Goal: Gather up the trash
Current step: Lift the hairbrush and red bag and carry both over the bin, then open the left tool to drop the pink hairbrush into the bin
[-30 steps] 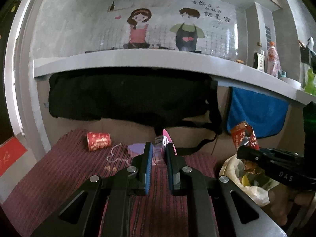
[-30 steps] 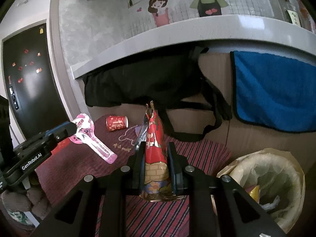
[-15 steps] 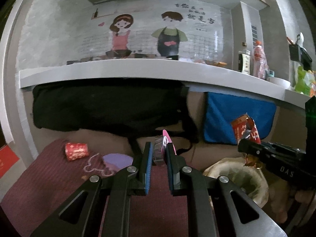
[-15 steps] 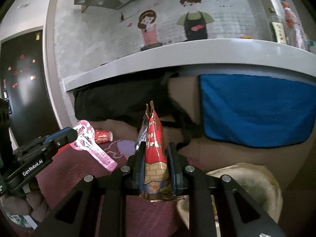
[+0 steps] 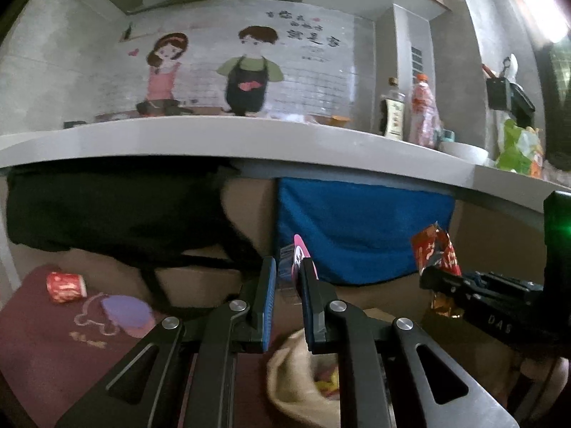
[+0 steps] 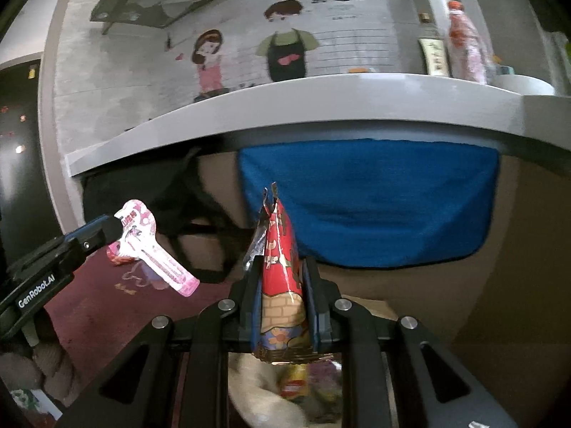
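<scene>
My left gripper (image 5: pixel 287 267) is shut on a pink and clear plastic package (image 5: pixel 298 255), which shows side-on in the right wrist view (image 6: pixel 150 246). My right gripper (image 6: pixel 282 278) is shut on a red snack bag (image 6: pixel 280 278), also seen at the right of the left wrist view (image 5: pixel 435 253). A trash bag (image 5: pixel 289 381) with wrappers inside lies open just below both grippers; it also shows in the right wrist view (image 6: pixel 257 392). A red paper cup (image 5: pixel 66 287) lies on its side on the maroon mat (image 5: pixel 43 349).
A grey counter (image 5: pixel 249 135) overhangs a black bag (image 5: pixel 107 207) and a blue towel (image 5: pixel 357 232). Bottles (image 5: pixel 394 114) and a bowl stand on the counter at the right. A purple shape (image 5: pixel 125 310) is on the mat.
Both grippers have moved right and over the trash bag, each keeping its item. The cup and mat have slid to the left of the views.
</scene>
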